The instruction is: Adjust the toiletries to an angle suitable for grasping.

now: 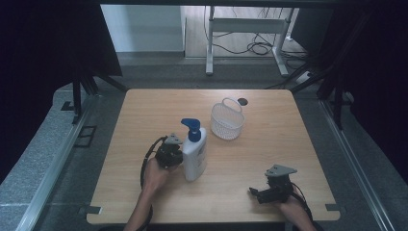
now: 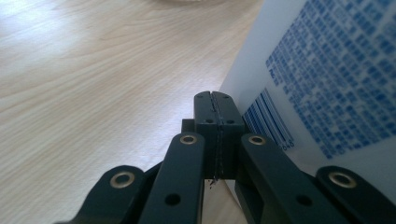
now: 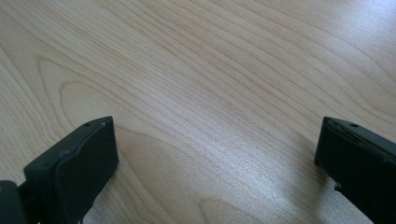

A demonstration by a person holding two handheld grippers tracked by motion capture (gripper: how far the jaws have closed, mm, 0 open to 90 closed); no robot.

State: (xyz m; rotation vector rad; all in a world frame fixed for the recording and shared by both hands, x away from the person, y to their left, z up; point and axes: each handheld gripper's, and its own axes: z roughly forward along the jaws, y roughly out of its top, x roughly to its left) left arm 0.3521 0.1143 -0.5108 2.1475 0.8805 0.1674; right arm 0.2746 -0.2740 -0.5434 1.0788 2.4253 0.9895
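Note:
A white pump bottle (image 1: 195,156) with a blue pump head (image 1: 191,128) stands upright near the middle of the wooden table (image 1: 144,110). My left gripper (image 1: 169,153) sits just left of it, low at the bottle's side. In the left gripper view its jaws are pressed together with nothing between them (image 2: 215,100), and the bottle's printed label (image 2: 327,84) stands close on the right. My right gripper (image 1: 262,192) rests near the table's front right. It is open (image 3: 215,135), with bare wood between the fingers (image 3: 84,158).
A white mesh basket (image 1: 227,120) with a handle stands behind and to the right of the bottle. A small dark hole (image 1: 242,101) lies in the tabletop behind it. Beyond the table are a white frame's legs (image 1: 210,48) and floor cables.

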